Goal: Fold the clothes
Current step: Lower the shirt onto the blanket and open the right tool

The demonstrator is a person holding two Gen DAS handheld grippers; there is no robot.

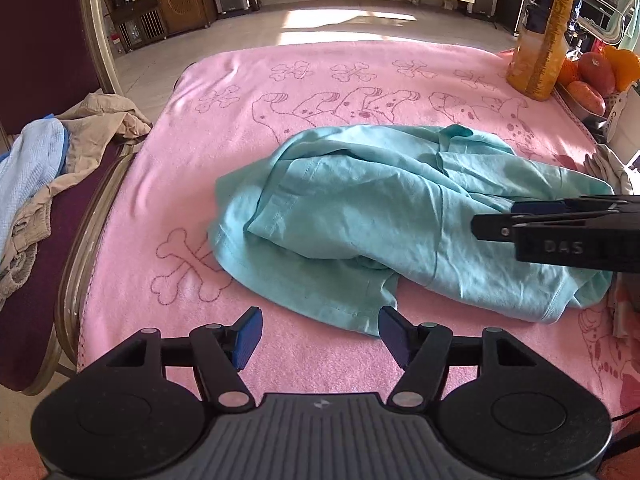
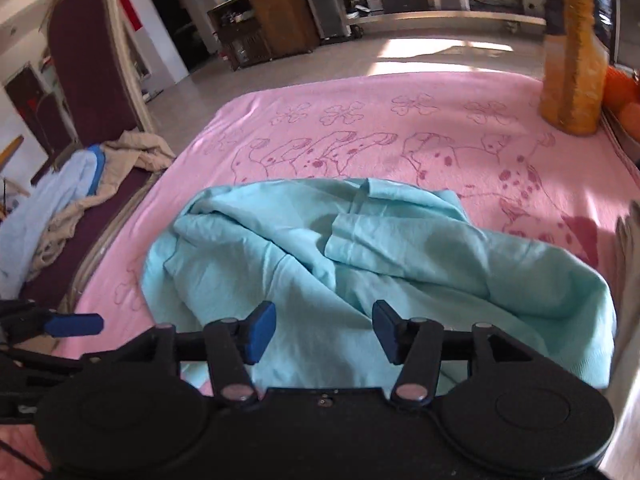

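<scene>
We hold our left gripper point(image 1: 320, 334) spread wide, just short of the crumpled teal shirt point(image 1: 384, 216) on the pink blanket point(image 1: 320, 80). Our right gripper point(image 2: 324, 332) hovers over the shirt's near part, spread too and pinching nothing.

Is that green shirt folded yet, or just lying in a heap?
Just a heap. The teal shirt lies crumpled on the pink blanket, layers bunched unevenly, no neat edges.

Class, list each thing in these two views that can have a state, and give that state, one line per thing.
Shirt: crumpled, unfolded, lying on the blanket.
Blanket: spread flat.
Left gripper: open, empty, at the shirt's near hem.
Right gripper: open, empty, over the shirt.
Chair clothes: heaped, unfolded.
Bottle: upright.
</scene>
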